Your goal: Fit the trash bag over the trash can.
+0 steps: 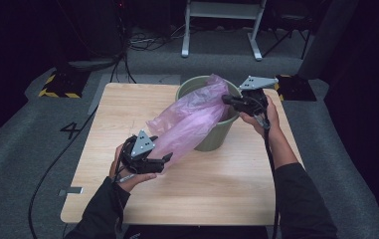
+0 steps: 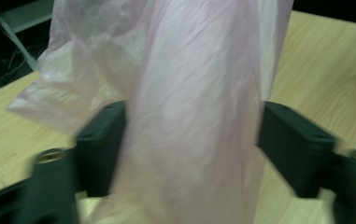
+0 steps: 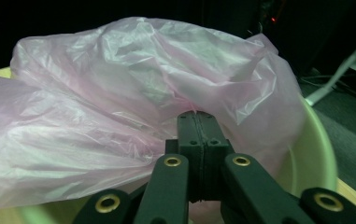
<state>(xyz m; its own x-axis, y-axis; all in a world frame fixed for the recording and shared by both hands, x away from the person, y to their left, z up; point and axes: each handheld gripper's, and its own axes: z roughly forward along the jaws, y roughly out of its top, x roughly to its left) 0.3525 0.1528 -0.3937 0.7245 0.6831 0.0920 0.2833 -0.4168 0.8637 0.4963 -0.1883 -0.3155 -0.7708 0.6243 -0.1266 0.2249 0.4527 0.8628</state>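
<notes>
- High view puts the bag (image 1: 189, 122), pink and thin, at frame centre, running from the bin (image 1: 212, 134) at upper right down to my left gripper (image 1: 153, 163) at lower left.
- One end of the bag lies over the bin's rim and partly inside; the rest slopes down across the table (image 1: 127, 109).
- Right gripper view: my right gripper (image 3: 197, 122) has its jaws pressed flat together at bottom centre, pinching a fold of bag film (image 3: 133, 74) just above the bin's pale green inner wall (image 3: 313, 158).
- Left gripper view: the bag (image 2: 189, 116) hangs down the middle of the frame, with a black jaw on each side of it.
- Those left jaws stand apart. Whether the pads touch the film I cannot tell through the blur, so I read it as open around the bag, not gripping.
- My reading of the step: lining the bin, with one edge of the mouth anchored at the rim and the loose end yet to be caught.
- Next I judge the left jaws must close on the film, ideally on one layer near the mouth edge.
- Then the two hands should pull apart to open the mouth and draw it over the rim.
- Risk: thin film may slip or bunch, and a hard pull could tip the bin.
</notes>
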